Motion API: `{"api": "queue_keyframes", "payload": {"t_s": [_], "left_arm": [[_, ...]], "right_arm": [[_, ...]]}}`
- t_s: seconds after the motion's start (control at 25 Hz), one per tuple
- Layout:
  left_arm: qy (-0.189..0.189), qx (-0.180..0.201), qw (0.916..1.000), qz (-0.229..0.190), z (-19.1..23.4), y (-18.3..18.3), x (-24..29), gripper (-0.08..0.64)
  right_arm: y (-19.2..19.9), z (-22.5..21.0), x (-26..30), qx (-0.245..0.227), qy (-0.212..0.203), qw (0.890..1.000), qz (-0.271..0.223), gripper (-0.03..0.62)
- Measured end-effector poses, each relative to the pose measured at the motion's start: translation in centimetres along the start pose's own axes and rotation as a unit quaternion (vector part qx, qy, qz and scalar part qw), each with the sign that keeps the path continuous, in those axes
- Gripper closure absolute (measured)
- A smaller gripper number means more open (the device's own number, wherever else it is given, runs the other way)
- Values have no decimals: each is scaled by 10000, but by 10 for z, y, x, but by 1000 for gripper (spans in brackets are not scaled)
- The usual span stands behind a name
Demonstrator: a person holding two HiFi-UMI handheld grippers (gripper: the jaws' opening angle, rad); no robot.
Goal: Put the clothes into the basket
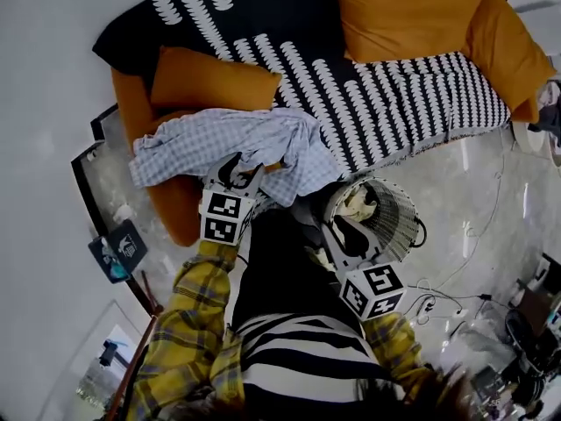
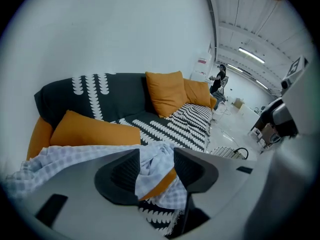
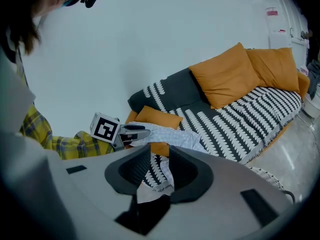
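Now left claw (image 1: 235, 173), jaws apart, at checked shirt (image 1: 188, 144).

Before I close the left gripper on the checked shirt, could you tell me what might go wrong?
1. Under the checked shirt, orange upholstery shows between the left gripper's open jaws; a deep bite might pinch it too.
2. The shirt lies spread wide, while the basket looks small beside it and already holds a pale cloth; a sleeve may trail outside.
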State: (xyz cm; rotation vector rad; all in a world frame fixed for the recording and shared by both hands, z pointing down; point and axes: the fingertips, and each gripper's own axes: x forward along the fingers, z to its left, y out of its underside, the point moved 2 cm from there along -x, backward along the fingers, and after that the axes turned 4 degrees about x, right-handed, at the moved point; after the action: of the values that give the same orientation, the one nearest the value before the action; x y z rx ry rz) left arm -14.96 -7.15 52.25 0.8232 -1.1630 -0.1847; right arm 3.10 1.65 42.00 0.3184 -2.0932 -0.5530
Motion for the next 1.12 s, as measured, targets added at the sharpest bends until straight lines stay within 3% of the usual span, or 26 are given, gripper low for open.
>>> {"api": "queue_keyframes", "payload": {"t_s": [0.24, 0.48, 0.76, 0.92, 1.12], "left_arm": [[76, 127, 9996, 259, 11, -4, 21, 307], [-8, 272, 9972, 694, 8, 27, 46, 302], [-70, 262, 9956, 897, 18, 29, 51, 304], [-75, 54, 9952, 976, 17, 32, 54, 359], [-1, -70, 9974, 712, 20, 23, 53, 495]], "right_arm": [[-4, 0, 8, 88, 85, 9996, 247, 466], [22, -17, 22, 320, 10, 9988, 367, 468], [16, -12, 23, 444, 147, 9981, 390, 476], [13, -14, 21, 480, 142, 9984, 267, 485], [15, -15, 21, 569, 171, 9982, 27, 485]]}}
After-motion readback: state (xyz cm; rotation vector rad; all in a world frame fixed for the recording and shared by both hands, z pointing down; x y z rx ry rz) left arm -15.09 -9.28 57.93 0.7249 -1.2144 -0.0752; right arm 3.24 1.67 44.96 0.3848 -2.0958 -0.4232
